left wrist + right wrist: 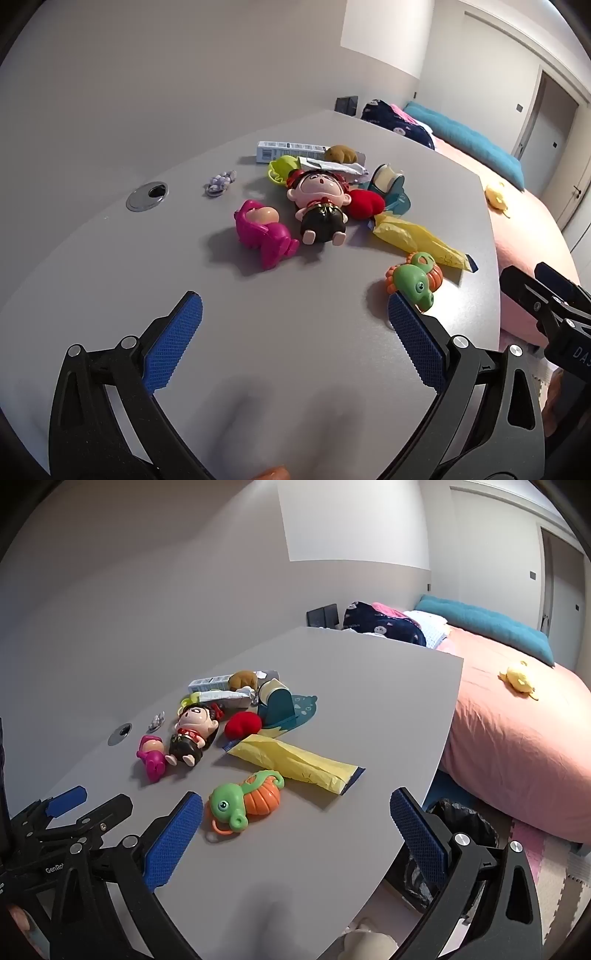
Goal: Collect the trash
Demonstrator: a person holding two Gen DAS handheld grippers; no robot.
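Where the right tool (295, 834) intrudes, black bin (458, 819) half-hidden (contents indiscernible).

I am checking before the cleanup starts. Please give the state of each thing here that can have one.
left gripper: open, empty
right gripper: open, empty
yellow wrapper: flat on table, torn open
doll: lying on its back
bin bag: open, beside table

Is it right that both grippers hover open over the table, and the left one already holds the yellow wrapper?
Not quite. The left gripper holds nothing: its jaws stand open and empty. The yellow wrapper lies on the table, as the left wrist view shows. The right gripper is open too.
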